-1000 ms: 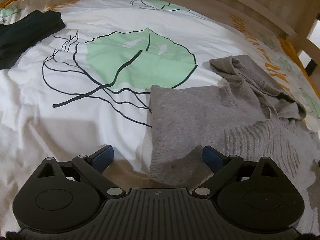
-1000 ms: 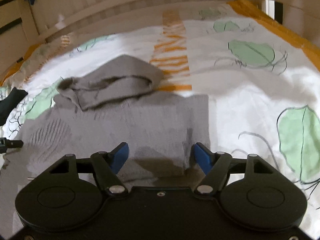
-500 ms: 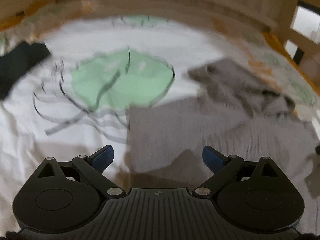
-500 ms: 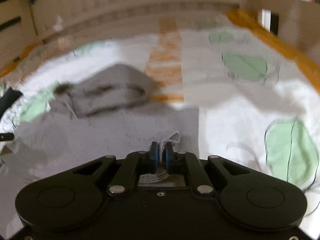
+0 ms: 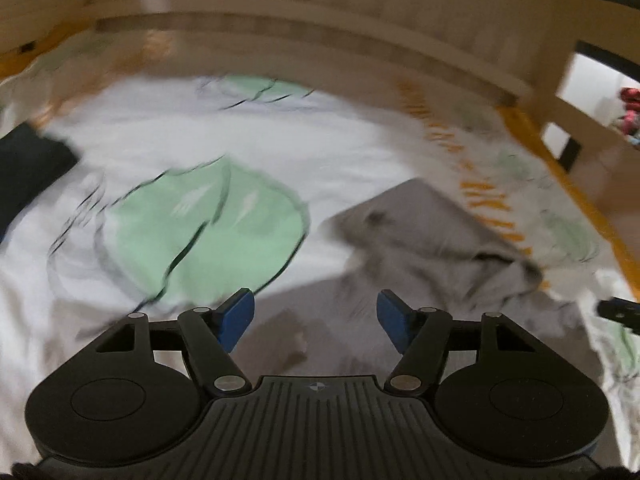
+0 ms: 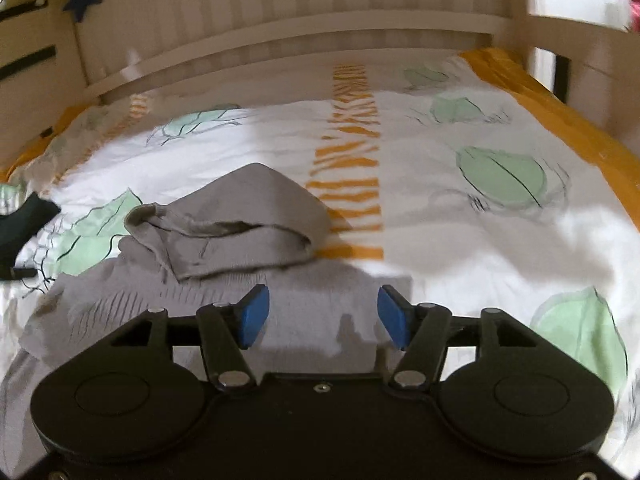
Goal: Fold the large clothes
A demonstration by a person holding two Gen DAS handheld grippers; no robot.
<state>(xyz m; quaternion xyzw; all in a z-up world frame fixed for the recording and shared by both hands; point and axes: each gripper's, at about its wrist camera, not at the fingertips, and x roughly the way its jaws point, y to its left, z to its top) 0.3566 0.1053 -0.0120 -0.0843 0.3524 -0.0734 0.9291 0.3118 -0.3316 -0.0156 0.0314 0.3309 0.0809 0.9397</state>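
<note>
A grey knitted hooded sweater (image 6: 224, 248) lies partly folded on the bed, its hood bunched at the far end. In the left wrist view the sweater (image 5: 420, 248) is blurred and lies right of centre. My left gripper (image 5: 316, 320) is open and empty, above the sweater's near left part. My right gripper (image 6: 320, 316) is open and empty, above the sweater's near right edge. The tip of the right gripper (image 5: 618, 312) shows at the right edge of the left wrist view.
The bed has a white cover (image 6: 460, 240) with green leaf prints and orange stripes. A dark garment (image 5: 28, 168) lies at the far left; it also shows in the right wrist view (image 6: 20, 220). A wooden bed rail (image 6: 300, 40) runs along the far side.
The right gripper shut on the sweater's edge half a second ago and has now opened and let go. Both grippers have moved forward over the sweater. The left gripper stayed open.
</note>
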